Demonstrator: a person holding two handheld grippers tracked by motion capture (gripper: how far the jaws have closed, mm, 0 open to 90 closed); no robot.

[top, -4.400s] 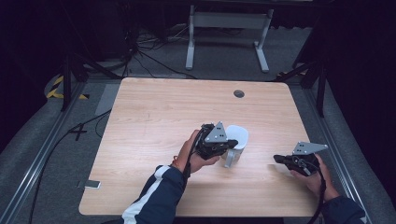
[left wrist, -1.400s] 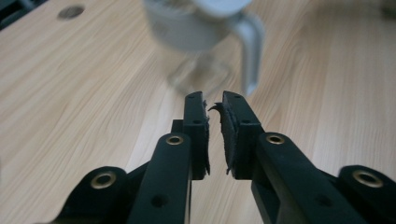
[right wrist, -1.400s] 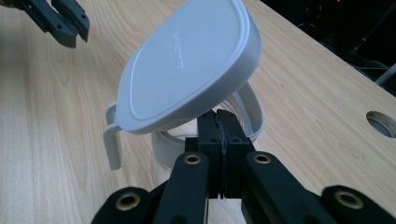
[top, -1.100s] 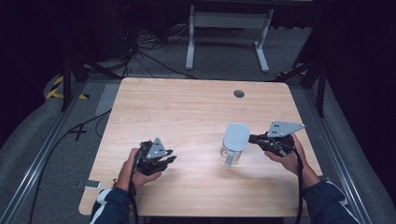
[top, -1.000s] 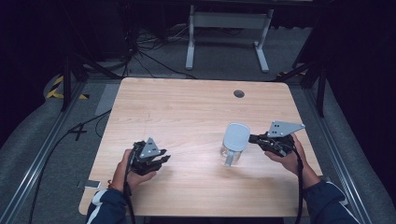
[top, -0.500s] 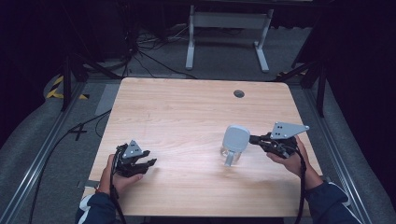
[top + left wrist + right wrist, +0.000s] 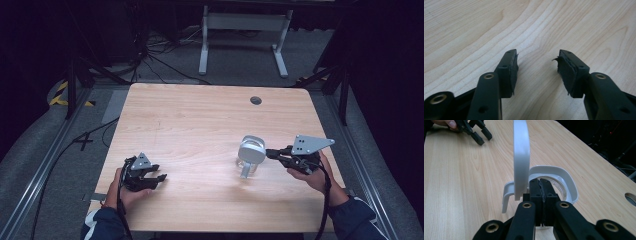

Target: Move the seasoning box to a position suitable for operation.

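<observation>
Right gripper (image 7: 272,153) (image 7: 541,185): jaws pressed together, pads meeting with no visible gap, tips at the rim of the white container (image 7: 250,156) (image 7: 554,182). Can't tell whether anything thin is pinched between them. Right hand (image 7: 312,172) holds it near the table's right edge, grey plate on top, cable trailing back along the sleeve.

Container: clear body, white rim, white hinged lid (image 7: 521,157) standing up on edge, a white handle (image 7: 507,195) sticking out low. It sits on the wooden table (image 7: 200,120), right of centre, upright.

Left gripper (image 7: 159,179) (image 7: 537,71): jaws spread wide, nothing between them, bare wood grain under the pads. Left hand (image 7: 125,192) holds it low at the near-left corner area, well apart from the container. It also shows far off at the top left of the right gripper view (image 7: 477,133).

Table has a round cable hole (image 7: 256,100) near the far edge.
</observation>
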